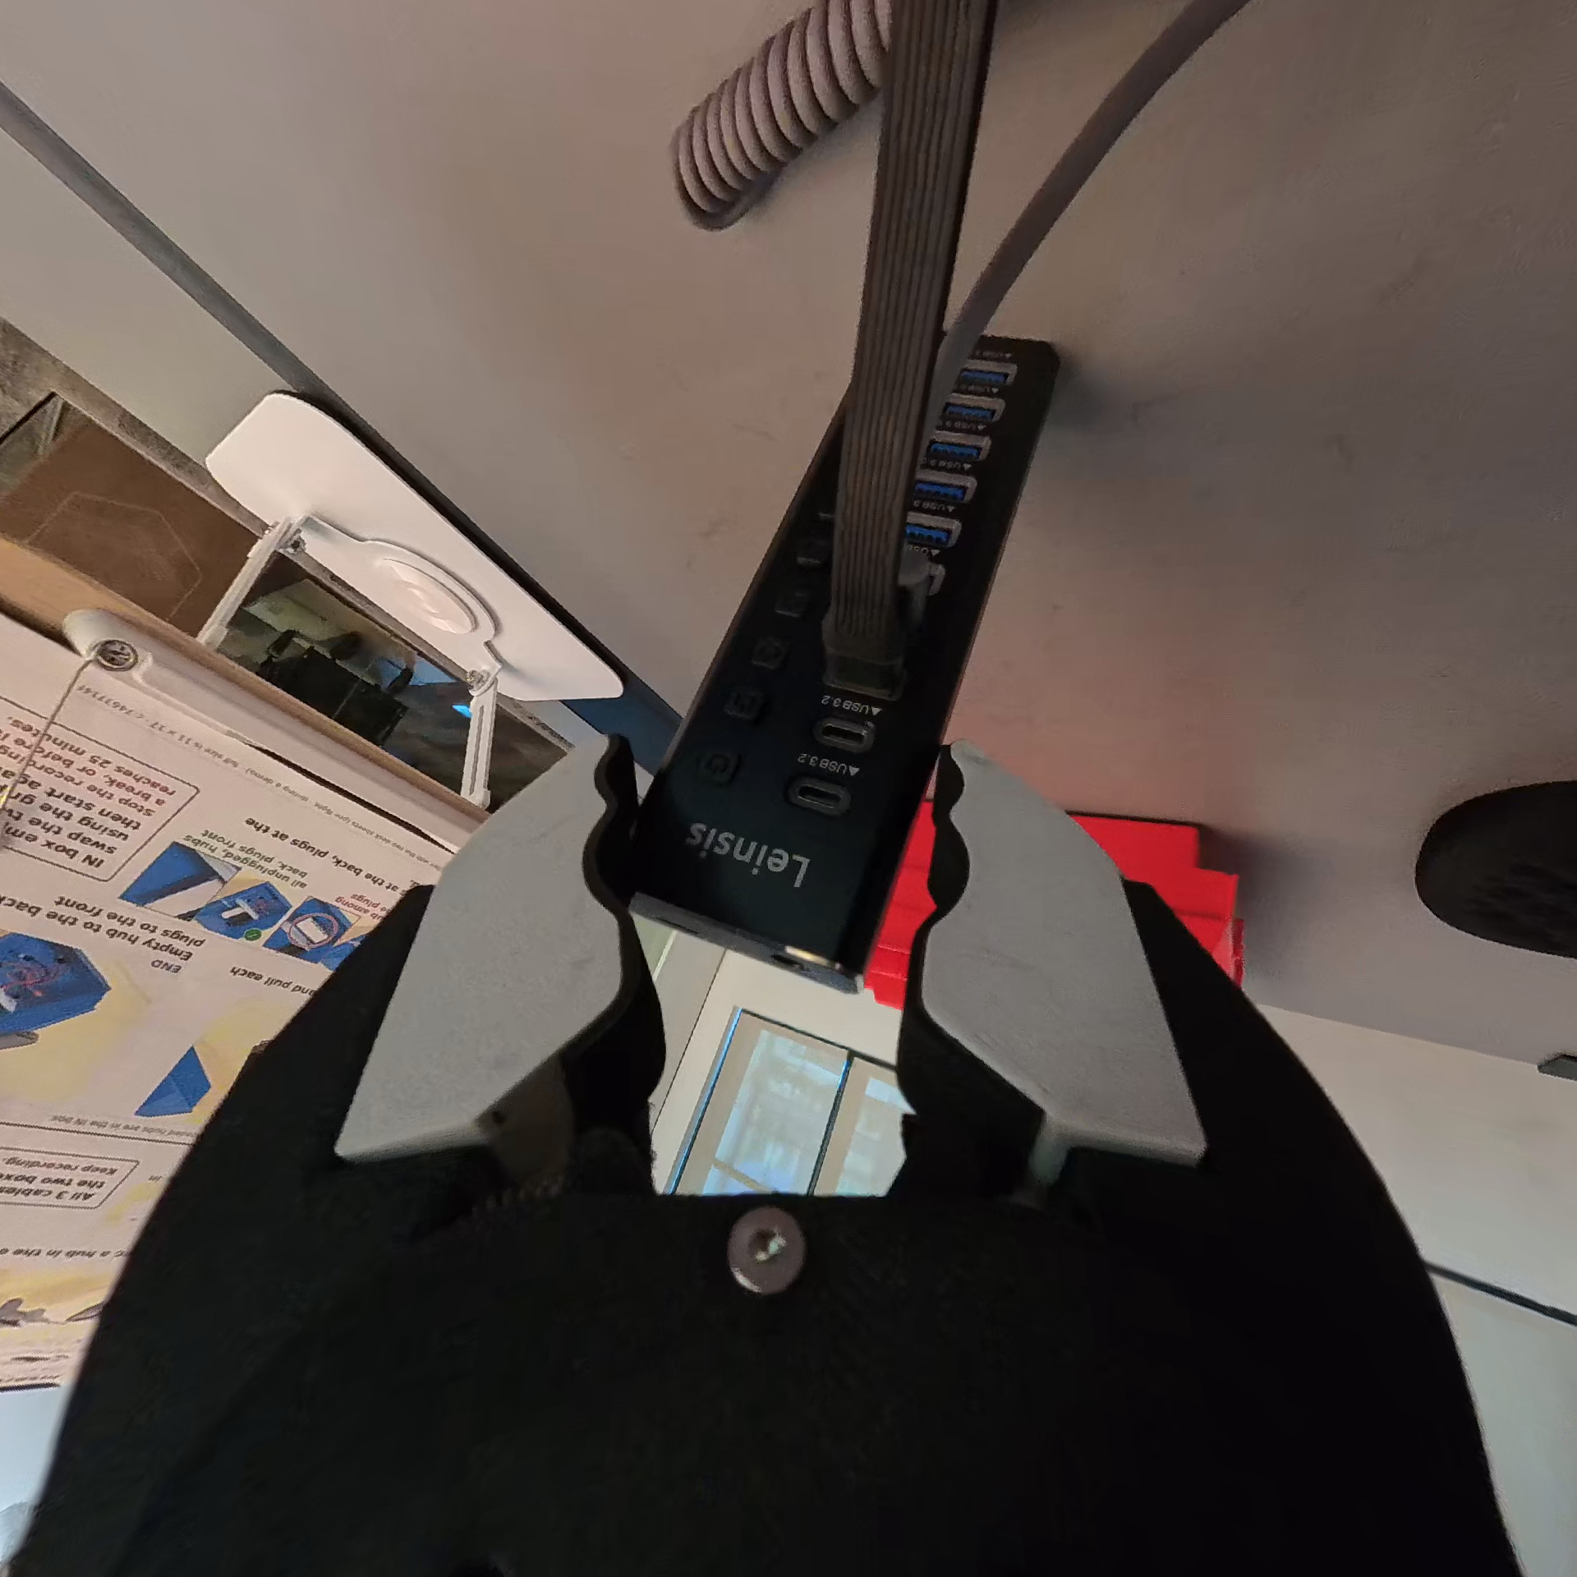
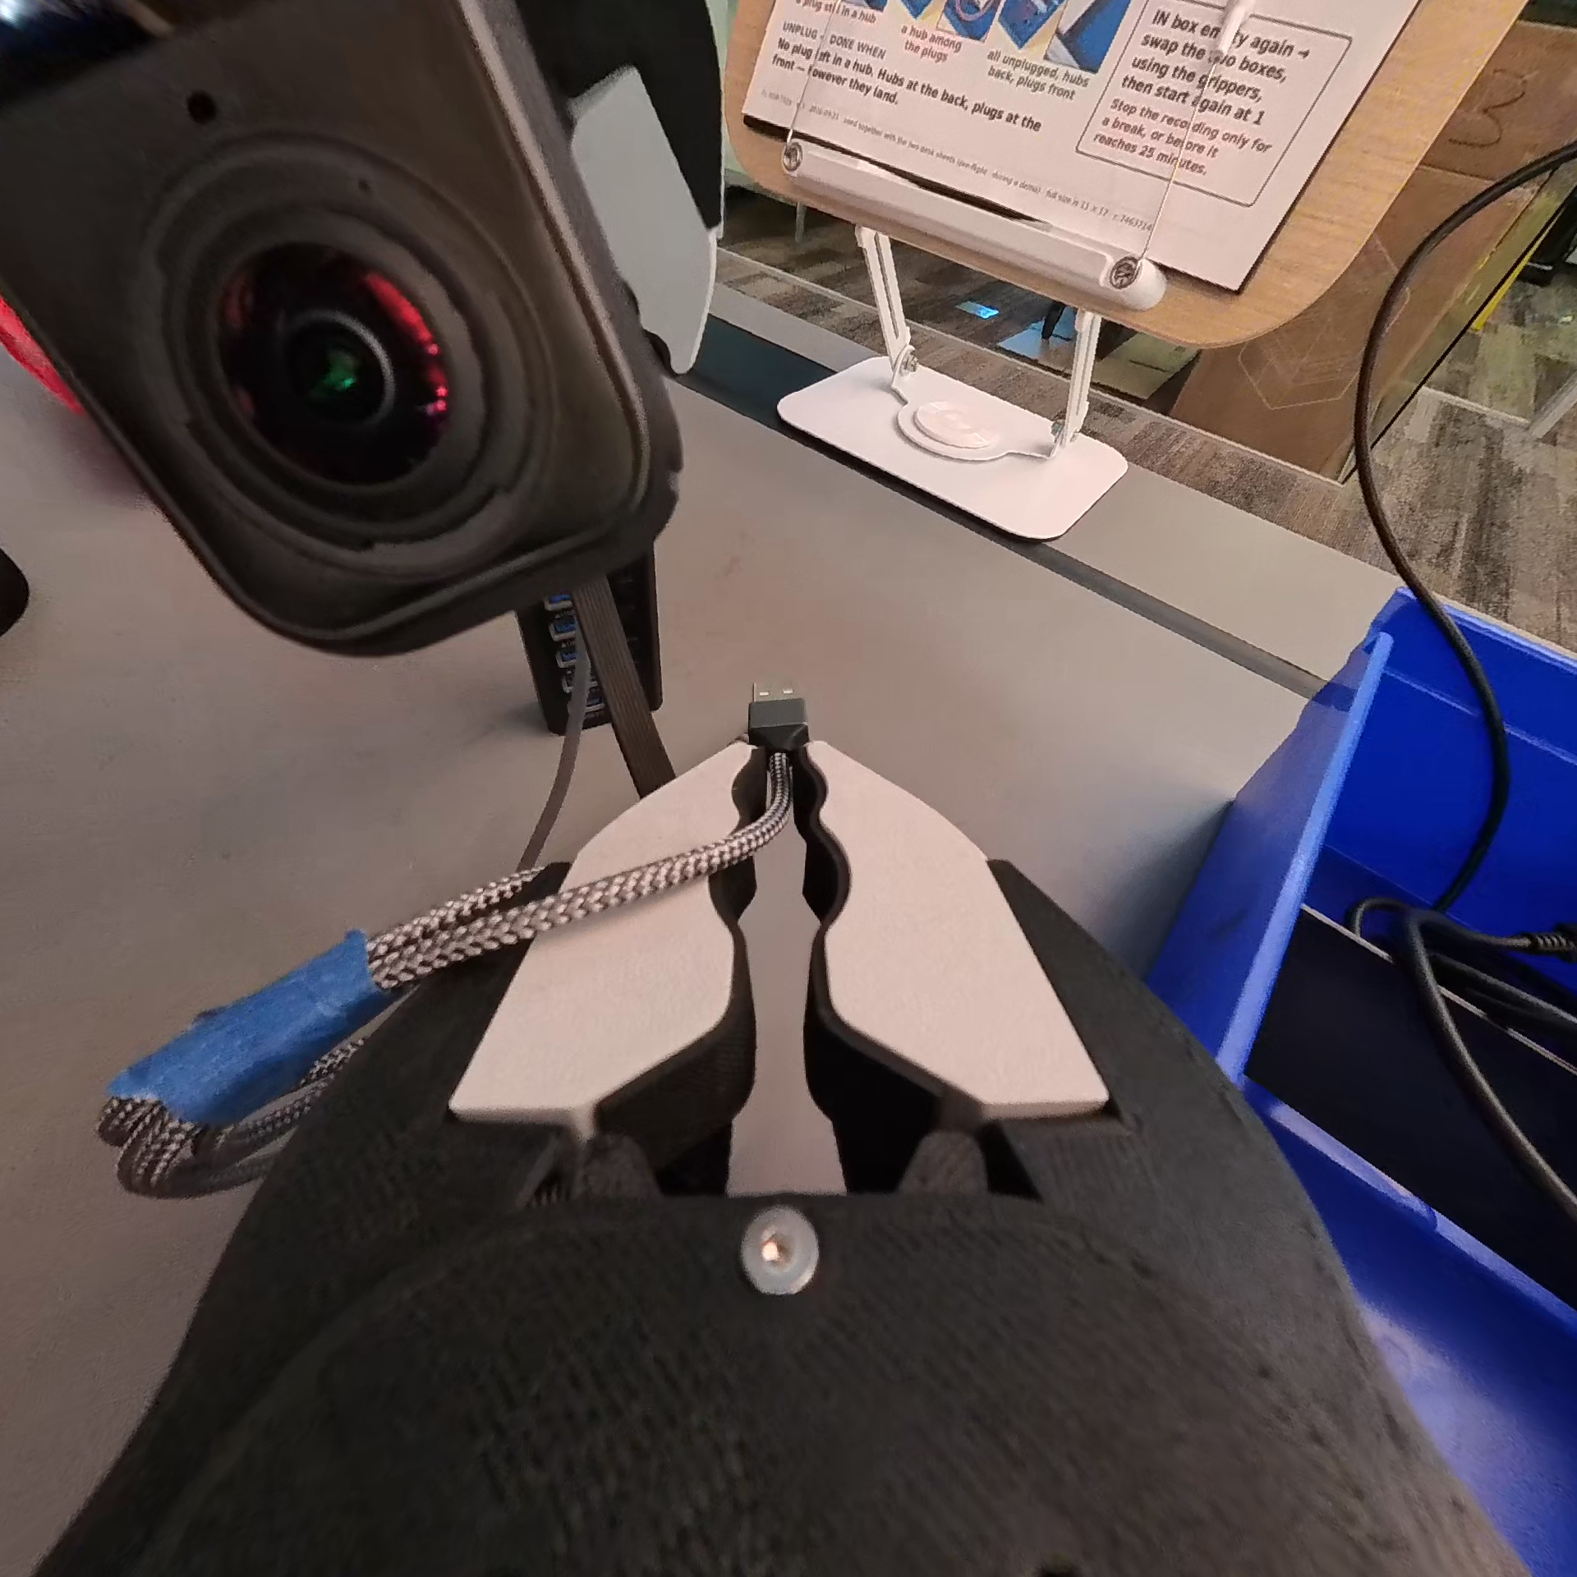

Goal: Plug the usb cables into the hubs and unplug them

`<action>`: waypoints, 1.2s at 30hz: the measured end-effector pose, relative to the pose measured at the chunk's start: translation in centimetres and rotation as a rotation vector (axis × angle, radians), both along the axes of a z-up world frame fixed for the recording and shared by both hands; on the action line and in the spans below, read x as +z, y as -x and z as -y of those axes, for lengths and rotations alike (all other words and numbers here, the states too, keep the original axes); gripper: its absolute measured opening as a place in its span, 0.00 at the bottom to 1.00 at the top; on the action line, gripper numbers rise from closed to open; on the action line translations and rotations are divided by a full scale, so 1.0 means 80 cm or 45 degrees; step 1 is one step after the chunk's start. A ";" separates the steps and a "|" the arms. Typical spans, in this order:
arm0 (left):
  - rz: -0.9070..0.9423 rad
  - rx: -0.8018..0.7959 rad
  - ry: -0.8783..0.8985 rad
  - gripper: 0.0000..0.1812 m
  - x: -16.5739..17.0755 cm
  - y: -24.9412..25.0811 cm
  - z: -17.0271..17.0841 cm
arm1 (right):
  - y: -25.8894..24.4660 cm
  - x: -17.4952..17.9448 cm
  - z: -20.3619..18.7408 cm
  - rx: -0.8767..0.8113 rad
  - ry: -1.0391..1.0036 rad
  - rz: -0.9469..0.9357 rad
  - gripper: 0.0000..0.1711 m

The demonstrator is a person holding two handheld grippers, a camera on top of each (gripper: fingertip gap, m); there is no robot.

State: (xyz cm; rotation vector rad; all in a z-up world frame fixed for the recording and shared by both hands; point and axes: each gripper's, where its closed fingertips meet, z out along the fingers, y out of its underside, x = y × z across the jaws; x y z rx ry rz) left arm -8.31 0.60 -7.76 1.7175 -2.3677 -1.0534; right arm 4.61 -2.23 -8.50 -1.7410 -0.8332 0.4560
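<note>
Right hand-held gripper (image 2: pixel 778 751) is nearest, clamped tight on the braided cable (image 2: pixel 597 887) just behind its USB-A plug (image 2: pixel 776 710), which points to 12 o'clock. The hub (image 2: pixel 636 636) stands on the tabletop (image 2: pixel 939 683) around 11 o'clock, near. Left hand-held gripper (image 1: pixel 781 798) straddles the hub's end, apparently gripping it. Blue bin (image 2: pixel 1365 853) sits at 3 o'clock.

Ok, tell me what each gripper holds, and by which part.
The right gripper pinches the braided USB cable just behind its plug. The left gripper's fingers straddle the near end of the black hub; whether they press it cannot be told.
</note>
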 end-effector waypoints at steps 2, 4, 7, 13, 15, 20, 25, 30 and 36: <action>0.011 -0.001 0.004 0.38 0.002 -0.001 0.000 | 0.000 0.000 0.000 0.001 0.002 0.002 0.04; 0.025 0.005 0.011 0.39 0.005 -0.001 0.001 | 0.000 0.000 0.000 0.002 0.001 0.003 0.04; 0.056 0.027 0.018 0.44 0.008 -0.002 0.004 | 0.001 -0.001 0.001 0.006 0.003 0.004 0.04; 0.499 0.146 0.014 0.48 0.042 -0.029 0.007 | 0.002 0.000 0.002 0.014 -0.001 0.004 0.04; 0.727 0.250 0.042 0.47 0.044 -0.039 0.010 | 0.004 0.001 0.003 0.020 -0.002 -0.001 0.04; 1.062 0.459 0.033 0.41 0.012 -0.035 -0.003 | 0.011 -0.007 0.004 0.044 0.017 0.022 0.04; 1.588 0.784 0.256 0.27 -0.004 -0.046 -0.003 | 0.013 -0.008 0.005 0.053 0.010 0.027 0.04; 2.201 0.875 0.189 0.20 0.011 -0.039 -0.020 | 0.014 -0.005 0.006 0.059 -0.002 0.024 0.04; 2.567 0.818 0.159 0.22 0.013 -0.035 -0.025 | 0.020 -0.011 0.008 0.073 0.000 0.054 0.04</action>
